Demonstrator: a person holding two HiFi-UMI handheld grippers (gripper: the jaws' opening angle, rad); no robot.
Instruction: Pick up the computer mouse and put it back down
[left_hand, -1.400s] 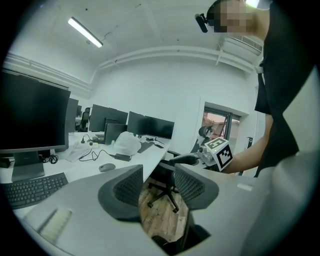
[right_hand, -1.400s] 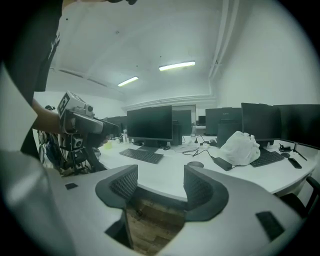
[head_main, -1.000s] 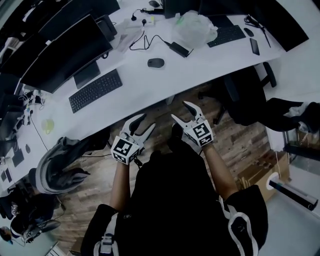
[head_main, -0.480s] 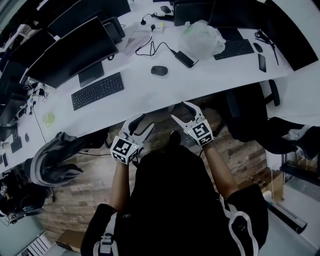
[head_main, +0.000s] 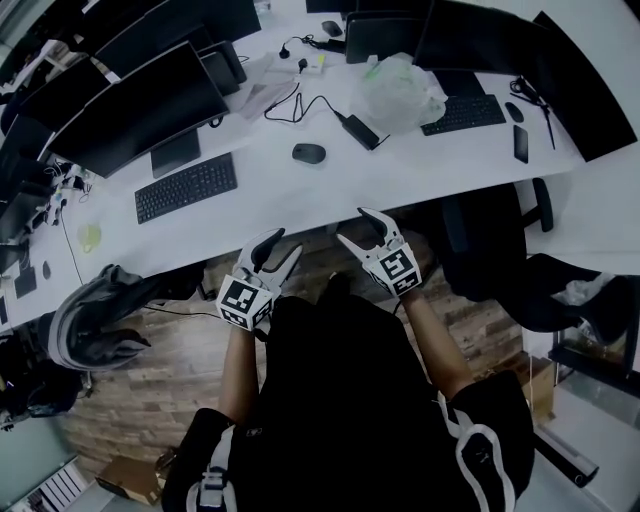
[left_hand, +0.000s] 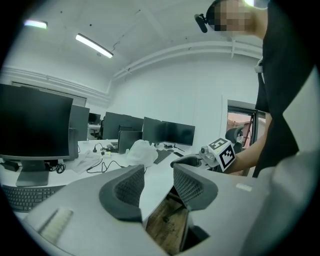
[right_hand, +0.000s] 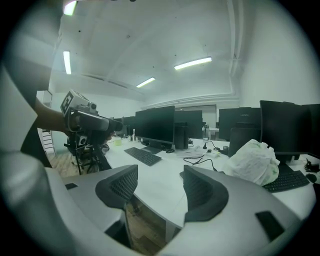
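A dark computer mouse (head_main: 308, 153) lies on the white desk (head_main: 300, 200), between a black keyboard (head_main: 186, 187) and a power adapter (head_main: 360, 130). Both grippers hover over the floor just short of the desk's near edge, well apart from the mouse. My left gripper (head_main: 283, 245) (left_hand: 157, 185) has its jaws closing a little, still apart, with nothing between them. My right gripper (head_main: 353, 226) (right_hand: 160, 192) stands open and empty. Each gripper view shows the other gripper: the right gripper's marker cube (left_hand: 220, 153) and the left gripper (right_hand: 90, 120). I cannot pick out the mouse in either gripper view.
Monitors (head_main: 140, 105) line the desk's far side. A crumpled plastic bag (head_main: 400, 88), a second keyboard (head_main: 465, 113), a phone (head_main: 520, 143) and cables (head_main: 300, 100) lie on the desk. A black chair (head_main: 480, 250) stands at the right, and a chair with a jacket (head_main: 95, 325) at the left.
Both grippers have drawn closer to the desk's near edge and to the mouse. The head view has shifted, so the desk sits lower in the picture.
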